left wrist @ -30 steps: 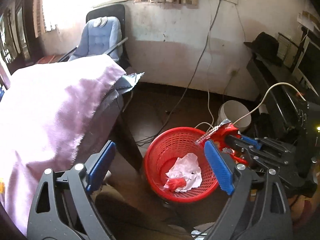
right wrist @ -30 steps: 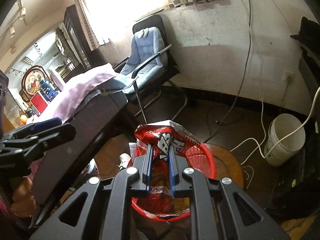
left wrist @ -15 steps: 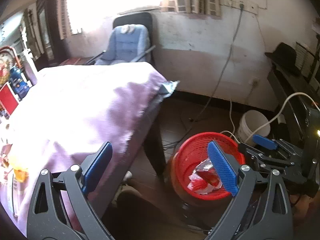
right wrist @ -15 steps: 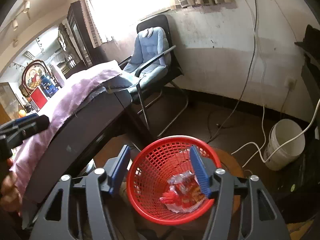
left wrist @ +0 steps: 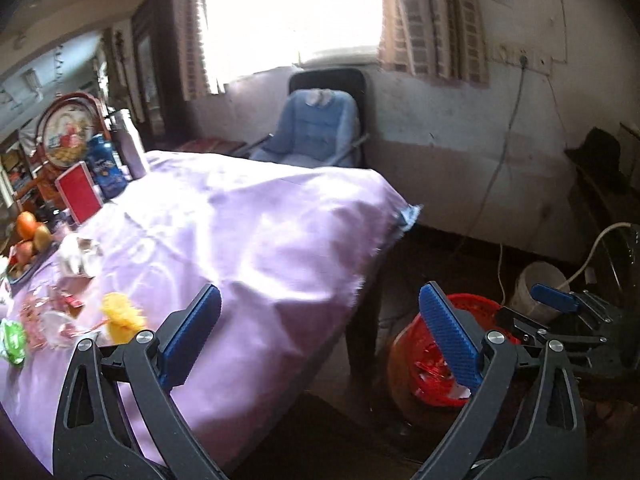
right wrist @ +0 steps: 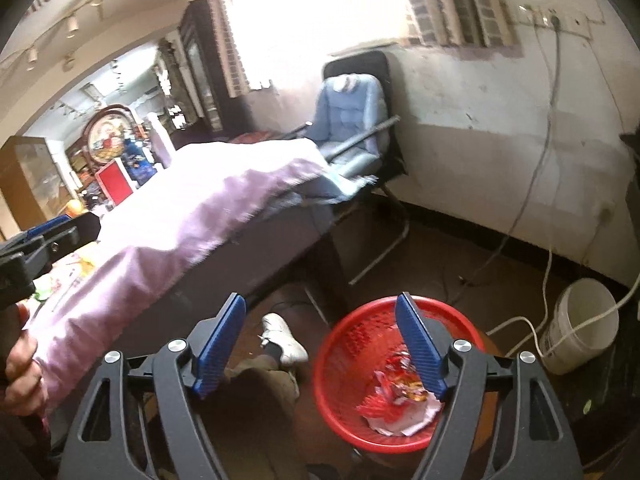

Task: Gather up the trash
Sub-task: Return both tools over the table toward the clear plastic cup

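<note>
My right gripper (right wrist: 320, 308) hangs over the floor, its jaws opening with nothing between them. Just below its right finger stands the red mesh basket (right wrist: 344, 352), with a red snack wrapper (right wrist: 400, 388) and white paper (right wrist: 400, 424) inside. My left gripper (left wrist: 320, 312) is over the corner of the purple-clothed table (left wrist: 260, 240), its jaws also opening and empty. Litter lies at the table's left: a yellow scrap (left wrist: 120, 316), a green piece (left wrist: 12, 340), pink-red wrappers (left wrist: 44, 312) and crumpled paper (left wrist: 76, 256). The left wrist view also shows the basket (left wrist: 404, 360) and my right gripper (left wrist: 556, 304).
A blue-cushioned chair (right wrist: 352, 120) stands by the wall behind the table. A white bucket (right wrist: 580, 328) and cables lie right of the basket. A person's shoe (right wrist: 284, 340) is on the floor beside it. Fruit (left wrist: 32, 232), a red box (left wrist: 80, 196) and bottles crowd the table's far left.
My right gripper opened and the red wrapper dropped into the basket. Both grippers rose, and the left one swung away from the basket toward the table.
</note>
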`<state>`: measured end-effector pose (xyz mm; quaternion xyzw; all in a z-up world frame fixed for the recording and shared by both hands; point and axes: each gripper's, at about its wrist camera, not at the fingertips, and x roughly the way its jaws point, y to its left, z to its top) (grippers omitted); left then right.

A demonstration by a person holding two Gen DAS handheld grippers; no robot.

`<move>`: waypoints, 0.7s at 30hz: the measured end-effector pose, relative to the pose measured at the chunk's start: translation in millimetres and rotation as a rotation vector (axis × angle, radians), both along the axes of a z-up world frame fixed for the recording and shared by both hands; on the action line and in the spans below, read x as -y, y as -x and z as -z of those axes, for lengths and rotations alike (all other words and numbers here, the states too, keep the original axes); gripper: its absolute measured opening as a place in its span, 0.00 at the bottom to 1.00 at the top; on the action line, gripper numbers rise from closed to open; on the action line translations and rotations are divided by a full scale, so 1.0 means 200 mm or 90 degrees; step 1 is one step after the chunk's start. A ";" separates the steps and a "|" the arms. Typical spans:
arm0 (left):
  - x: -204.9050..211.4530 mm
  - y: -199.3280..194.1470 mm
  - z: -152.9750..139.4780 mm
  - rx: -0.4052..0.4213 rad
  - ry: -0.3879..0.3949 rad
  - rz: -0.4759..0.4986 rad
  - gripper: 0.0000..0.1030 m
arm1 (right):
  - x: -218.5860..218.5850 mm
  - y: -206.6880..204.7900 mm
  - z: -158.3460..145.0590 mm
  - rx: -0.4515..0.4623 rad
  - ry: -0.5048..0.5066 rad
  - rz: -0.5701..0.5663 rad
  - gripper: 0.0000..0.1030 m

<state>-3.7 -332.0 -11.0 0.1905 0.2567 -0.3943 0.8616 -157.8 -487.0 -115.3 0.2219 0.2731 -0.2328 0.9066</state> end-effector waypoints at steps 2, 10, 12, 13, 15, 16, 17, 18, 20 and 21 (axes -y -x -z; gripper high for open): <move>-0.08 -0.01 -0.04 0.009 0.018 -0.019 0.93 | -0.05 -0.02 -0.06 0.014 0.011 -0.016 0.77; -0.37 -0.07 -0.14 0.036 0.061 -0.097 0.93 | -0.33 -0.12 -0.32 0.063 0.077 -0.094 0.82; -0.44 -0.08 -0.16 0.046 0.066 -0.118 0.93 | -0.40 -0.16 -0.37 0.072 0.089 -0.117 0.84; -0.49 -0.10 -0.16 0.049 0.069 -0.130 0.93 | -0.44 -0.18 -0.39 0.077 0.095 -0.131 0.85; -0.57 -0.12 -0.17 0.052 0.076 -0.151 0.93 | -0.51 -0.23 -0.43 0.082 0.105 -0.155 0.87; -0.60 -0.13 -0.17 0.053 0.078 -0.159 0.93 | -0.53 -0.24 -0.45 0.084 0.108 -0.165 0.88; -0.64 -0.14 -0.18 0.055 0.081 -0.169 0.93 | -0.57 -0.27 -0.47 0.088 0.114 -0.179 0.89; -0.68 -0.16 -0.18 0.057 0.083 -0.181 0.93 | -0.61 -0.30 -0.49 0.091 0.120 -0.193 0.90; -0.75 -0.20 -0.19 0.063 0.084 -0.207 0.93 | -0.68 -0.34 -0.52 0.097 0.128 -0.219 0.91; -0.80 -0.22 -0.20 0.068 0.083 -0.226 0.93 | -0.71 -0.37 -0.53 0.101 0.130 -0.234 0.91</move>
